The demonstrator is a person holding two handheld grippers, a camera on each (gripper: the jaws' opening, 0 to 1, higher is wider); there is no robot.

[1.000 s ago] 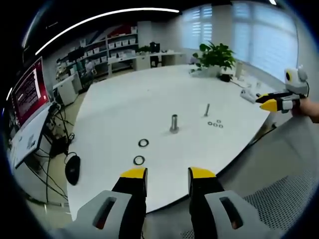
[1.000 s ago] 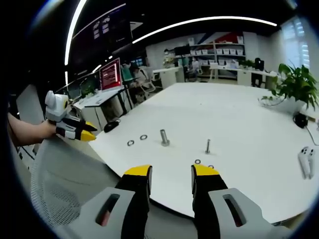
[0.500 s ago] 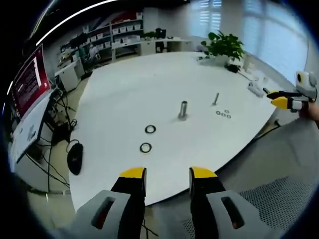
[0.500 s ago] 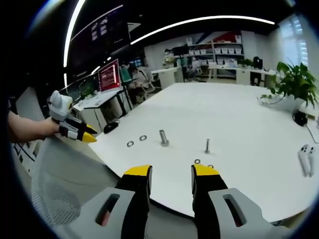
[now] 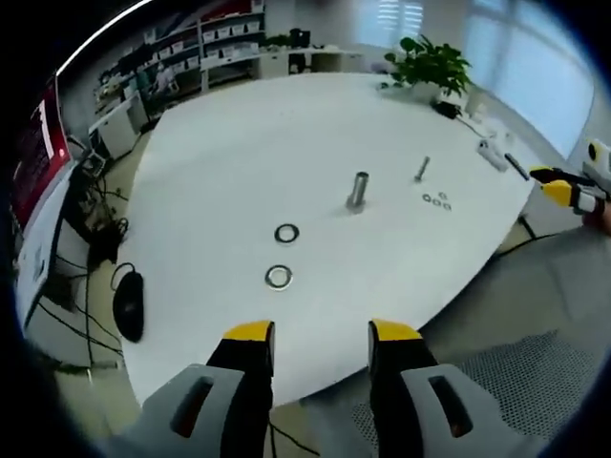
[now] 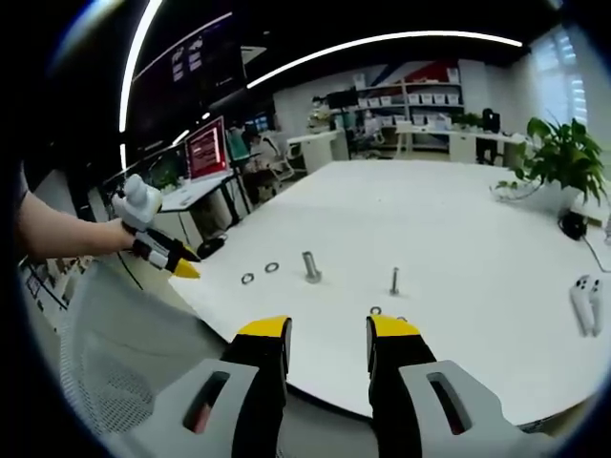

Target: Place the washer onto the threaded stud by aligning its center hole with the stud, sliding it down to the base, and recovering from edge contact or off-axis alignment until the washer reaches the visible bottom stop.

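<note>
On the white table [image 5: 248, 143] stand a thick threaded stud [image 5: 358, 189] and a thinner stud [image 5: 422, 169]. Two large washers lie nearer me: one [image 5: 279, 277] close to the edge, another [image 5: 286, 232] behind it. Small washers [image 5: 436, 199] lie by the thin stud. My left gripper [image 5: 311, 336] is open and empty, short of the table edge. My right gripper [image 6: 327, 332] is open and empty too, with the thick stud [image 6: 310, 265], thin stud [image 6: 394, 280] and large washers [image 6: 248, 279] beyond it. The left gripper [image 6: 175, 259] shows in the right gripper view, held by a person's hand.
A mesh chair back [image 5: 516, 382] lies below the table edge. A potted plant [image 5: 430, 67] and a white controller [image 6: 584, 303] are on the far part of the table. A computer mouse [image 5: 128, 303] and cables lie on the floor; desks with monitors [image 6: 208, 148] stand beyond.
The left gripper has moved forward and tipped down toward the large washers, so the table fills more of its view. The right gripper has barely moved.
</note>
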